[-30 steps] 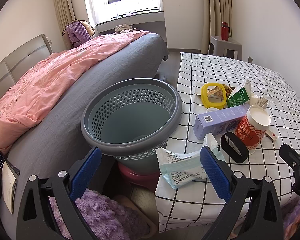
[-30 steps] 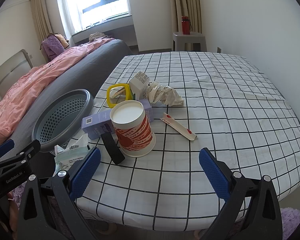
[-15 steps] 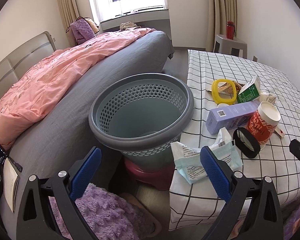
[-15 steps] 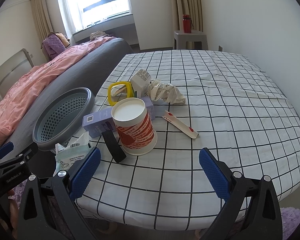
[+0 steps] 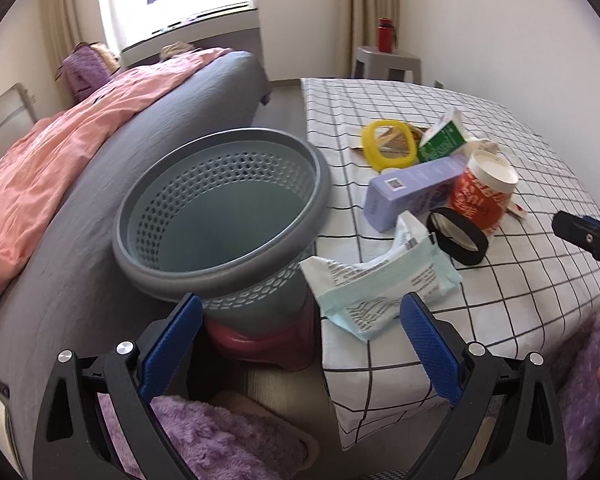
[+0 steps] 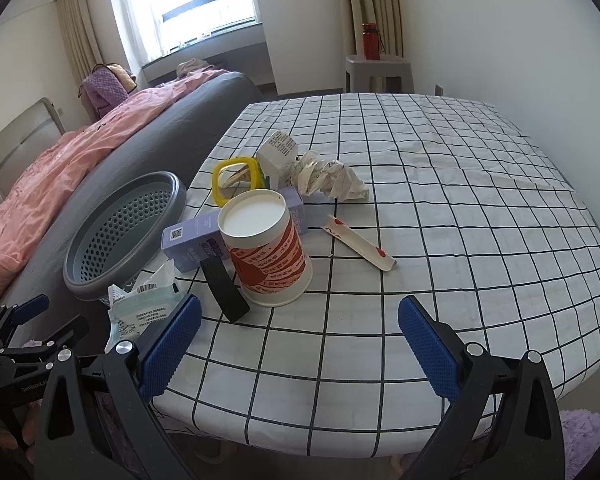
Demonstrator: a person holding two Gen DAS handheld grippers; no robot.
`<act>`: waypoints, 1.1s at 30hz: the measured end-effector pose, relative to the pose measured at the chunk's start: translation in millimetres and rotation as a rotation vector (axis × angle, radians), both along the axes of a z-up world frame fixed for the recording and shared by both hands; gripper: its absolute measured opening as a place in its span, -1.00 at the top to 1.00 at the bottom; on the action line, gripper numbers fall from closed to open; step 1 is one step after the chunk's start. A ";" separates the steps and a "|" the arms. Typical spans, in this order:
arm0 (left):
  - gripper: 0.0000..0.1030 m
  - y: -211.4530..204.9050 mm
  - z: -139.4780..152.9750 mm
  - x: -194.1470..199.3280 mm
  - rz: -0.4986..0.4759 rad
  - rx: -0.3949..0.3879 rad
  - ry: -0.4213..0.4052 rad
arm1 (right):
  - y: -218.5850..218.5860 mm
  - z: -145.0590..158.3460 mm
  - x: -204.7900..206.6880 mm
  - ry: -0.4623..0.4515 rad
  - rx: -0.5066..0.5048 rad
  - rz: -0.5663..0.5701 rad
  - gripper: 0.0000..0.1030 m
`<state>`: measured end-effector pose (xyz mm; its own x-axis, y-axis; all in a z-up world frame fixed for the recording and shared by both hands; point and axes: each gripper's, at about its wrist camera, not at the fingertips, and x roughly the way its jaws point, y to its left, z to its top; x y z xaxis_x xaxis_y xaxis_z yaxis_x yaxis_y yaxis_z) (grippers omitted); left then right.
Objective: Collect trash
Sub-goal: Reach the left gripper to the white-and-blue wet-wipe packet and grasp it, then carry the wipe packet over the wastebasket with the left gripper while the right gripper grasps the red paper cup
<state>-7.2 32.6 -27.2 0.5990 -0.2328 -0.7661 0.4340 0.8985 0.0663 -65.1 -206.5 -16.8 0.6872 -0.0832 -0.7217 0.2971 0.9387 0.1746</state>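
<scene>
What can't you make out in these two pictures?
- Bottom of the grey basket: in the left view its own rim and wall cover part of it.
- Small print on the tissue pack: too small to read in either view.
- Purple box: in the right view the red-and-white cup covers its middle.

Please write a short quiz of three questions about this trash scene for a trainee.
1. True or false: the grey perforated plastic basket already holds trash.
2. Which item lies nearest the left gripper? A. pale green wipes packet B. crumpled white paper C. yellow plastic ring
3. Fill in: the red-and-white paper cup stands ___ side up.

Key: 1 false; 2 A; 3 bottom.
</scene>
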 end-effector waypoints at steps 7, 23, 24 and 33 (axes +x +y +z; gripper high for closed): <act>-0.84 -35.0 -6.8 8.1 -0.238 0.064 -0.002 | -10.2 3.5 -5.4 -0.018 0.016 -0.027 -0.88; -0.83 -75.1 -44.6 27.8 -0.412 0.182 0.067 | -25.9 0.1 -9.7 -0.033 0.067 -0.035 -0.88; -0.83 -75.6 -46.6 28.2 -0.408 0.181 0.071 | -26.2 0.0 -10.1 -0.033 0.068 -0.036 -0.88; -0.08 -76.9 -51.0 26.9 -0.375 0.108 0.127 | -23.4 -2.6 -9.7 -0.023 0.062 -0.034 -0.88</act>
